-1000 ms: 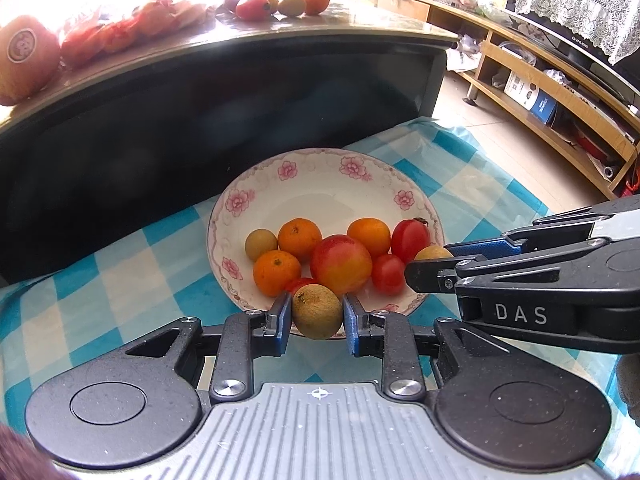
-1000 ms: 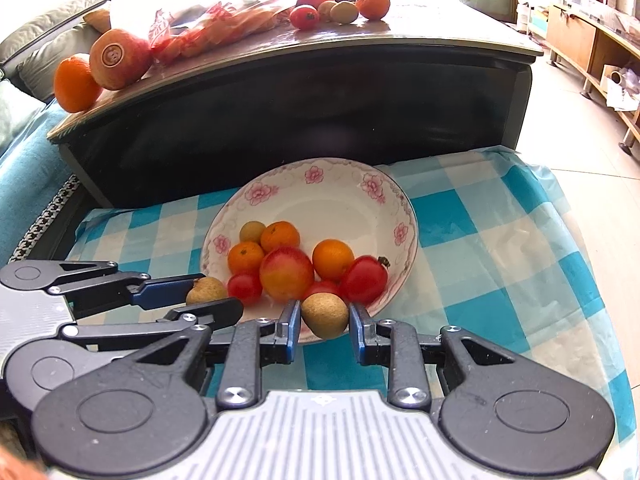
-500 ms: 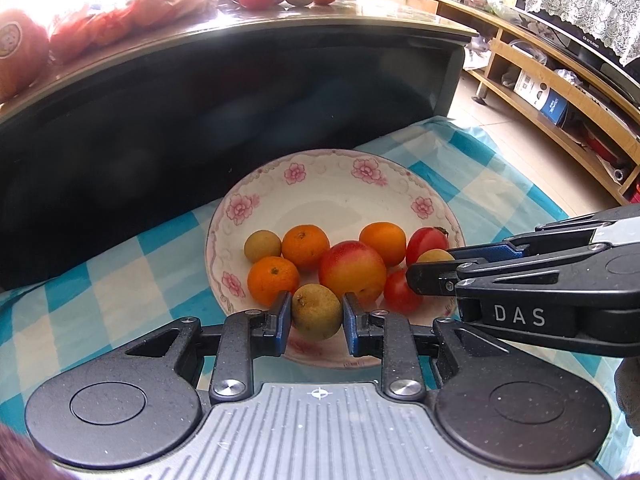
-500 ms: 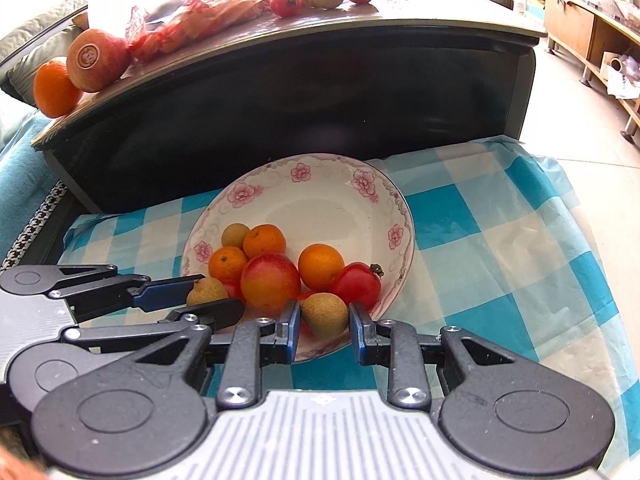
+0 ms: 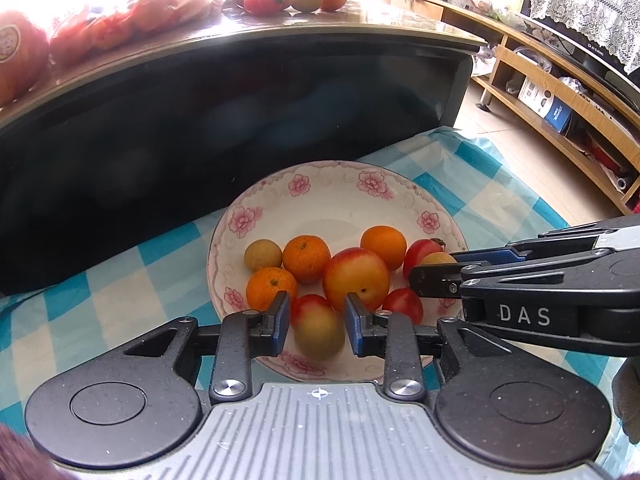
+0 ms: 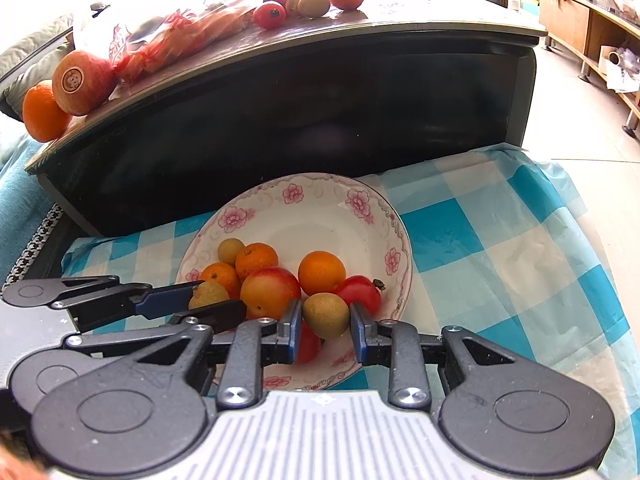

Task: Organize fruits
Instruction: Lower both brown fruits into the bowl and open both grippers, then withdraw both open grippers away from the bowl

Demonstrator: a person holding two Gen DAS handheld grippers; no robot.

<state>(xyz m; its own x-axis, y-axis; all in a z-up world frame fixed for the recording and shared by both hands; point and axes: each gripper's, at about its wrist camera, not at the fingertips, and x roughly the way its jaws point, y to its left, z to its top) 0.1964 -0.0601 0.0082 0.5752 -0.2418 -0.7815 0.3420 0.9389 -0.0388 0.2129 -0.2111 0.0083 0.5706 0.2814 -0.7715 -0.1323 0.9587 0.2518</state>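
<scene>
We see left gripper (image 5: 316,318), jaws just opening, pads slightly off the brown fruit (image 5: 319,330) at plate's (image 5: 332,200) near rim; right gripper (image 6: 325,326) clenched on second brown fruit (image 6: 325,315) above that rim.

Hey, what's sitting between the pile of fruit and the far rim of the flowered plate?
Nothing: the plate is bare white from the fruit pile to its far rim. Both wrist views show it.
</scene>
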